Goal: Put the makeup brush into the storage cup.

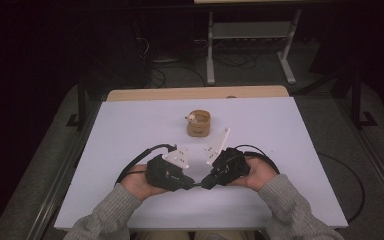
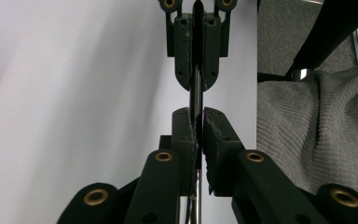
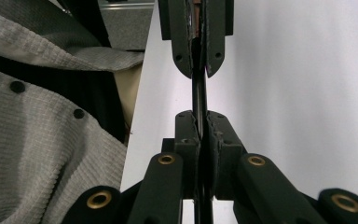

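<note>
A thin black rod (image 1: pixel 198 184) spans the short gap between my two grippers, low over the white table near its front edge. My left gripper (image 1: pixel 190 182) points right and my right gripper (image 1: pixel 206 182) points left, tip to tip. In the left gripper view my left gripper (image 2: pixel 199 116) is shut on the rod (image 2: pixel 196 93), which runs up into the right gripper (image 2: pixel 197 70). In the right gripper view my right gripper (image 3: pixel 200 116) is shut on the same rod (image 3: pixel 199 91), whose far end sits in the left gripper (image 3: pixel 197 60).
A small round wooden cup (image 1: pixel 199 123) with a pale little object at its rim stands at mid-table beyond the grippers. The white tabletop (image 1: pixel 125 130) ends in a wooden strip (image 1: pixel 195 93) at the far edge. Grey knit sleeves (image 1: pixel 290 205) enter from the bottom.
</note>
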{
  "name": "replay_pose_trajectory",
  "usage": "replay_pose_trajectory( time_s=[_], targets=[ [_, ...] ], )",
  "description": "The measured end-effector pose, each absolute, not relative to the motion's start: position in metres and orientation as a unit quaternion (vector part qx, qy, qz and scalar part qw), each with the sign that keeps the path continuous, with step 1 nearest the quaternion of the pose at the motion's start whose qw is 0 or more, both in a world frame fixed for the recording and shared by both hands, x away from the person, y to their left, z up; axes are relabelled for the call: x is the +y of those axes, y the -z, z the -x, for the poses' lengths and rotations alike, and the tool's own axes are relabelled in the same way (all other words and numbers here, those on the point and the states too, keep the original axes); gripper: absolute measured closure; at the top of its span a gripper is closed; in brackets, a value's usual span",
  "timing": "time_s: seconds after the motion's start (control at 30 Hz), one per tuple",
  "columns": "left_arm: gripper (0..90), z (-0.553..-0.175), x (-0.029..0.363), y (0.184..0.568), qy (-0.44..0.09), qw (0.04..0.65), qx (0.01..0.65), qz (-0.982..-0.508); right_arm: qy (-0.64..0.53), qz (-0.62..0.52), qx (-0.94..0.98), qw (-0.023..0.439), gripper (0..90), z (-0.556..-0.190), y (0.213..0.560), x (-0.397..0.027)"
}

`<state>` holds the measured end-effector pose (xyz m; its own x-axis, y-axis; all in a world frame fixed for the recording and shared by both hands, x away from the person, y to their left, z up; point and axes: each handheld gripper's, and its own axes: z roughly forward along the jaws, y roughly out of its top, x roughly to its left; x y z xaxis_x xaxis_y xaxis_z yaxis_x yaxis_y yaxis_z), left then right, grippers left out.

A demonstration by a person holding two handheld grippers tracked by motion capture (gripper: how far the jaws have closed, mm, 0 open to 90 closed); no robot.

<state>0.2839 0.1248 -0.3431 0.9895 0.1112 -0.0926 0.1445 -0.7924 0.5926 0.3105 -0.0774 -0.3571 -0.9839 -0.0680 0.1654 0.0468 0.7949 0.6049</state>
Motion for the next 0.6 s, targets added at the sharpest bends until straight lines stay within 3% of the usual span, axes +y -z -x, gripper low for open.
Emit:
replay_pose_trajectory(
  time_s=[0.1,0.2,0.37,0.5,0.6],
  targets=[
    [66.6,-0.284,0.127,0.345,0.026,0.31,0.073,-0.948,0.319,-0.001,-0.945,0.072,82.8,-0.309,0.358,-0.082],
    [64.1,-0.284,0.13,0.346,0.028,0.304,0.077,-0.949,0.327,0.006,-0.942,0.071,82.8,-0.308,0.357,-0.09],
    [67.4,-0.284,0.135,0.348,0.035,0.306,0.08,-0.948,0.336,-0.001,-0.94,0.053,82.8,-0.302,0.354,-0.098],
    [79.1,-0.285,0.135,0.347,0.035,0.304,0.078,-0.949,0.343,-0.002,-0.938,0.046,82.8,-0.299,0.353,-0.102],
    [81.5,-0.284,0.134,0.346,0.034,0.298,0.069,-0.951,0.343,-0.003,-0.939,0.043,82.3,-0.299,0.353,-0.101]
  ],
)
